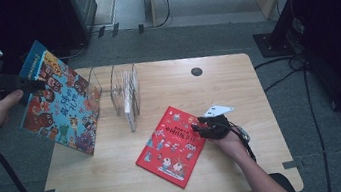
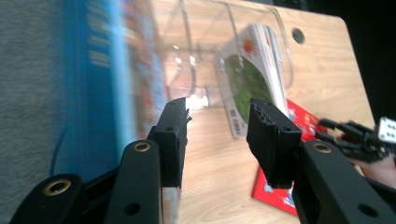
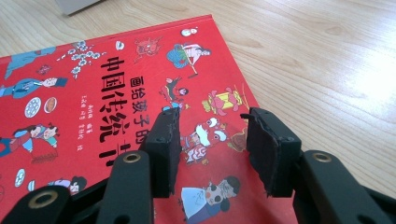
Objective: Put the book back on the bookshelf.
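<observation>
**Desk:** What does the next move turn on?

**Photographer:** The red book (image 1: 170, 146). It lies flat on the bench (image 1: 229, 98), its long axis running on a diagonal from far right to near left. The right tool (image 1: 198, 125) hangs over the end nearest the person's right hand. From there the rest of the cover stretches away to the left, toward the clear rack (image 1: 117, 88). The right hand is plainly the nearer one.

**Desk:** How does that tool stand?

**Photographer:** In the right gripper view the right tool (image 3: 210, 121) has its jaws moderately apart above the printed cover (image 3: 93, 93), gripping nothing. Whether the tips brush the cover I cannot tell.

**Desk:** And the other hand?

**Photographer:** The left tool (image 1: 30, 85) is raised beyond the bench's left edge, just beside a blue book (image 1: 61, 104). That book stands tilted, with its lower corner at that edge. In the left gripper view the left tool (image 2: 217, 112) is about half open. The blue book (image 2: 93, 70) lies outside the left-hand jaw, not between the two. What props it up I cannot make out.

**Desk:** Anything in the rack?

**Photographer:** At least one upright book (image 1: 130, 101), seen through the gap of the left tool.
</observation>
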The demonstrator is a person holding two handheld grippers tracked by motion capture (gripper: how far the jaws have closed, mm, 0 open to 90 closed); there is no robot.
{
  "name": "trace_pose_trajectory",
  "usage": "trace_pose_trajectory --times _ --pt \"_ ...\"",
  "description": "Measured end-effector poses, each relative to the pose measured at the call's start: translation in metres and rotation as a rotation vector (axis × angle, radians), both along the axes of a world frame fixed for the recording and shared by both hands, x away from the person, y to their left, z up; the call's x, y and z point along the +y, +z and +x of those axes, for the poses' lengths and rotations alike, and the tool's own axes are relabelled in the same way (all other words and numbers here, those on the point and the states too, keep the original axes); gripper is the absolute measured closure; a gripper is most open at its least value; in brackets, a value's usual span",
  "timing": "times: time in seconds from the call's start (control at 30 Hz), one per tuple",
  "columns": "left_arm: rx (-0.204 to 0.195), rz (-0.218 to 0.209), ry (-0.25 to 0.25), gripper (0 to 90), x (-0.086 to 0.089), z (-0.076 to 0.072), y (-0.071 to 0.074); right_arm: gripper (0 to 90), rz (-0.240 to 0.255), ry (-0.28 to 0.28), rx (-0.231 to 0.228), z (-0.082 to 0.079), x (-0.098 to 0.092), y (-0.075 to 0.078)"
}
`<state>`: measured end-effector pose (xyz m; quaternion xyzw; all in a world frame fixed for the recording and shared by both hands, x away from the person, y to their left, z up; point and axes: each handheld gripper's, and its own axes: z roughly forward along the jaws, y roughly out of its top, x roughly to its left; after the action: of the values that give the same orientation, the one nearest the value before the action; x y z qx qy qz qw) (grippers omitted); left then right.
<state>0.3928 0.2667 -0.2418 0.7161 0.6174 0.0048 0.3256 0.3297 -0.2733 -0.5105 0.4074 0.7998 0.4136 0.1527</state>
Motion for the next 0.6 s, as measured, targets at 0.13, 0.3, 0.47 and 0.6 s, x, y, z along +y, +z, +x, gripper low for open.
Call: trace_pose_trajectory --times 0.13,0.3,0.47,0.6 --pt "0.030 -0.016 -0.056 58.3 -0.019 -0.005 -0.022 56.7 0.008 -0.001 0.012 -0.001 -0.002 0.002" --pt "0.036 -0.019 -0.096 58.1 -0.037 -0.012 -0.043 57.9 0.006 -0.003 0.022 -0.001 -0.003 0.003" --pt "0.028 -0.035 -0.126 58.1 -0.052 -0.019 -0.060 60.1 0.005 -0.004 0.028 -0.003 -0.005 0.004" --pt "0.034 -0.033 -0.167 56.5 -0.067 -0.023 -0.076 60.9 0.006 -0.007 0.037 -0.004 -0.007 0.004"
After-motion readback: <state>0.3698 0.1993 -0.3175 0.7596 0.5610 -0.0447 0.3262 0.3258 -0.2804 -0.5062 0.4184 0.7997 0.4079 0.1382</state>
